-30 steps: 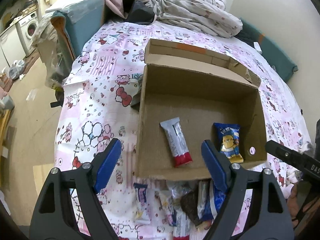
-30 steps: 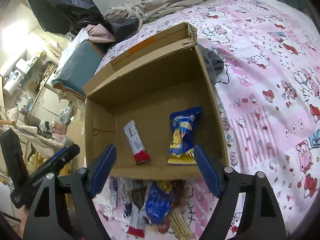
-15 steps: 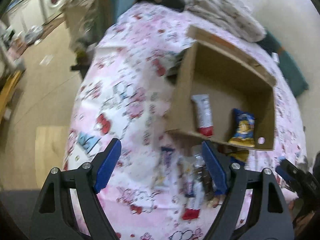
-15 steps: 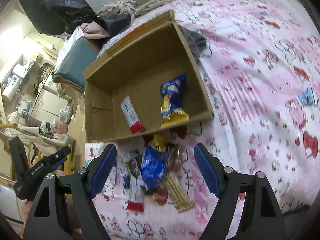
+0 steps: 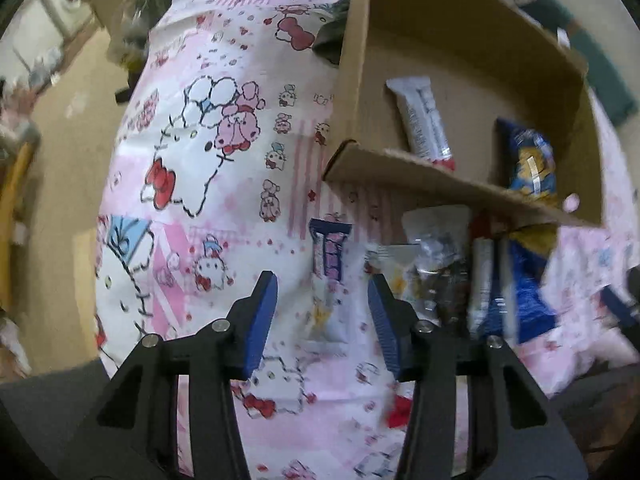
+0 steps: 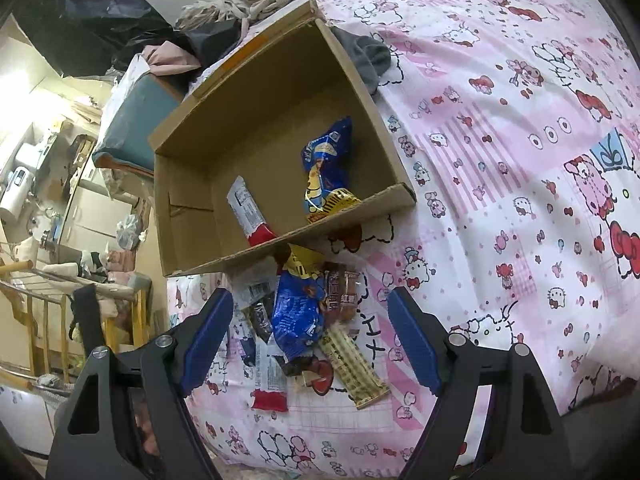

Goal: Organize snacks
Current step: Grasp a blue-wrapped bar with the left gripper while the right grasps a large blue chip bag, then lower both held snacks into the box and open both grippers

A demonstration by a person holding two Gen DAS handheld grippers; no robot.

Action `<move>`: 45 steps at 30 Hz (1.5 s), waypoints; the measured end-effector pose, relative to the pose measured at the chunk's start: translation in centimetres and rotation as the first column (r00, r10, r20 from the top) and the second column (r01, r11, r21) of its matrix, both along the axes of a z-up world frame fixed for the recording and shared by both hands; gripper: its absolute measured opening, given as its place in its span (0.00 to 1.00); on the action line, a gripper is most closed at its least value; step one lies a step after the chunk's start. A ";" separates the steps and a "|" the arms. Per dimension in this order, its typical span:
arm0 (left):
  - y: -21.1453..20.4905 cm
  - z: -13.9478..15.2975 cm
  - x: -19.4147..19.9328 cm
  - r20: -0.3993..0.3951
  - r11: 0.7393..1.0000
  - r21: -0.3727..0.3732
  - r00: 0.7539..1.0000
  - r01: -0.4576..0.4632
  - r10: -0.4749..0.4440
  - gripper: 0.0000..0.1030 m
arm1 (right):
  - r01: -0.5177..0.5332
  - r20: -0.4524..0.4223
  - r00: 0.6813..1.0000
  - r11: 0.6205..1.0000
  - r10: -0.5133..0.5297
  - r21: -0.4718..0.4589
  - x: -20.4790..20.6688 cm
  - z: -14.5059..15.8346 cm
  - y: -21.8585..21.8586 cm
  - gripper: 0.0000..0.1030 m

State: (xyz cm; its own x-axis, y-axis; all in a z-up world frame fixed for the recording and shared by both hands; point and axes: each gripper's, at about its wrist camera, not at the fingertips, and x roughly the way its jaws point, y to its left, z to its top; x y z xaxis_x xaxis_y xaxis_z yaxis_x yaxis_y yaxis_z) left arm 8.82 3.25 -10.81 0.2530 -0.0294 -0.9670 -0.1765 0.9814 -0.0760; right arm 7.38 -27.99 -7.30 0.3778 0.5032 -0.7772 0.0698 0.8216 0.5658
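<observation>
1. The snacks are light, thin foil and plastic packets: soft, crinkly and slippery, so they will likely bend or slide under a pinch. I would grip each across its flat middle or on a sealed end, 1 at a time
2. The pile (image 6: 304,320) lies on the bed (image 6: 520,160), touching the near wall of the box (image 6: 280,92), near the bed's near edge. It holds a blue bag (image 6: 298,316), a brown packet (image 6: 340,292), a tan wafer bar (image 6: 356,364), a dark packet and white-and-red bars, all overlapping
3. Apart on the pile's left lies a purple-topped bar (image 5: 329,256)
4. In the box already: 1 white-and-red bar (image 6: 250,212) and 1 blue-and-yellow bag (image 6: 326,172), side by side, not touching
5. The left gripper (image 5: 322,312) holds nothing, jaws apart, with the purple-topped bar between them
6. The right gripper (image 6: 310,340) is also spread wide and bare, framing the pile; whether it touches the pile I cannot tell
</observation>
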 end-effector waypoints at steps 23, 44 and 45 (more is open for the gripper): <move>0.3 3.5 -3.3 0.043 0.995 -0.101 0.999 0.023 -0.018 0.13 | -0.217 -0.258 0.945 0.976 0.203 -0.029 3.1 -6.8 7.8 0.49; -0.3 5.6 -3.4 0.115 0.990 -0.131 0.993 0.043 -0.028 0.13 | -0.193 -0.036 0.979 0.967 0.202 0.166 -3.8 1.3 2.4 0.23; -0.1 6.0 -3.4 0.128 0.990 -0.134 0.992 0.037 -0.020 0.13 | -0.192 -0.027 0.980 0.967 0.199 0.167 -3.8 1.6 2.1 0.23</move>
State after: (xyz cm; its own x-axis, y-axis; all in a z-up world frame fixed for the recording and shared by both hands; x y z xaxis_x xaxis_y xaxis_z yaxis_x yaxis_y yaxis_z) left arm 5.39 3.18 -4.81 0.3700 -0.1673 -0.9138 -0.1289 0.9649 -0.2289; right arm 3.62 -25.88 -5.70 0.2271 0.6847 -0.6925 -0.0560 0.7191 0.6927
